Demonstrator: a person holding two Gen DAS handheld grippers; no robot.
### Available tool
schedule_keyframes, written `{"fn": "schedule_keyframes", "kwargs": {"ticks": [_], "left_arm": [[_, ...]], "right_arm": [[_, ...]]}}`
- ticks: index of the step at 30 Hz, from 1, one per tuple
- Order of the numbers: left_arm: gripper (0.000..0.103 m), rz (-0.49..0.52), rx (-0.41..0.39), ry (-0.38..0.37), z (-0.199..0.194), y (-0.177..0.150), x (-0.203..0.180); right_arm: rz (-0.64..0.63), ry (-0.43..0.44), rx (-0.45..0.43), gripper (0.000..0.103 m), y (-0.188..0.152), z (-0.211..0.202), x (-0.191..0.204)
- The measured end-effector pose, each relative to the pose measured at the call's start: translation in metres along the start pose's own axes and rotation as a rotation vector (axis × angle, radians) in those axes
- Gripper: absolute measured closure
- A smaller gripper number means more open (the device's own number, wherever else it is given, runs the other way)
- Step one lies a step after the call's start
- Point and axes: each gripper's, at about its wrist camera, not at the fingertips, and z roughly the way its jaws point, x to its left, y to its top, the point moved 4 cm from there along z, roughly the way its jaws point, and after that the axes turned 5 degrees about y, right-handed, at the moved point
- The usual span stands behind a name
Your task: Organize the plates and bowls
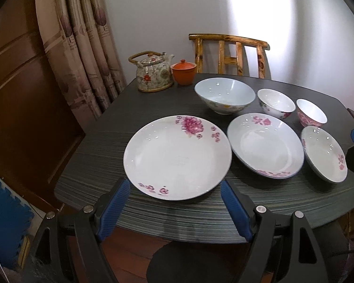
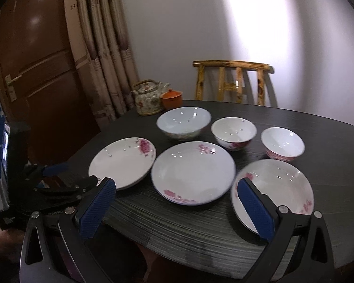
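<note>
Nearest the left wrist camera, the left gripper point(image 1: 174, 193) is spread wide with nothing between its blue ribbed pads, hovering at the near edge of the dark wood-grain counter point(image 1: 134, 202). Just beyond it lies the large white plate with pink flowers point(image 1: 177, 158) — its near rim sits between the two pads' tips without visibly touching them.

The right gripper point(image 2: 177, 191) is likewise spread and empty at the counter's near edge. Its right pad overlaps the view of the smallest white flowered dish point(image 2: 278, 188); whether it touches the dish cannot be told. Between the pads, farther in, rests the middle white flowered plate point(image 2: 193, 172), just beside the large one on its left.

Behind the three plates stands a row of bowls, each apart from the others: a wide pale-blue bowl point(image 2: 184, 122), a white bowl with a pink flower outside point(image 2: 233, 132), and a white bowl with a pink patterned outside point(image 2: 283, 143).

At the far left corner stand a floral ceramic teapot point(image 1: 153, 75) and an orange lidded cup point(image 1: 184, 70), touching or nearly so. A wooden chair point(image 1: 231, 54) stands behind the counter.
</note>
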Motion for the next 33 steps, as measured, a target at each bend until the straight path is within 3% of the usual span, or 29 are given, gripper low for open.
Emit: {"fn": "schedule_keyframes", "kwargs": {"ticks": [8, 12, 19, 27, 33], "left_arm": [[0.021, -0.092, 0.094, 0.014, 0.027, 0.005, 0.038], [0.021, -0.128, 0.146, 0.057, 0.044, 0.004, 0.057], [0.021, -0.190, 0.197, 0.066, 0.065, 0.011, 0.080], [0.021, -0.265, 0.296, -0.015, 0.098, -0.003, 0.084], [0.021, -0.302, 0.344, -0.070, 0.118, -0.010, 0.082]], "right_arm": [[-0.055, 0.117, 0.103, 0.000, 0.022, 0.042, 0.020], [-0.119, 0.161, 0.163, 0.000, 0.034, 0.077, 0.029], [-0.117, 0.213, 0.254, 0.013, 0.044, 0.132, 0.028], [-0.159, 0.274, 0.378, 0.027, 0.046, 0.190, 0.039], [-0.198, 0.245, 0.461, 0.035, 0.041, 0.235, 0.035]]}}
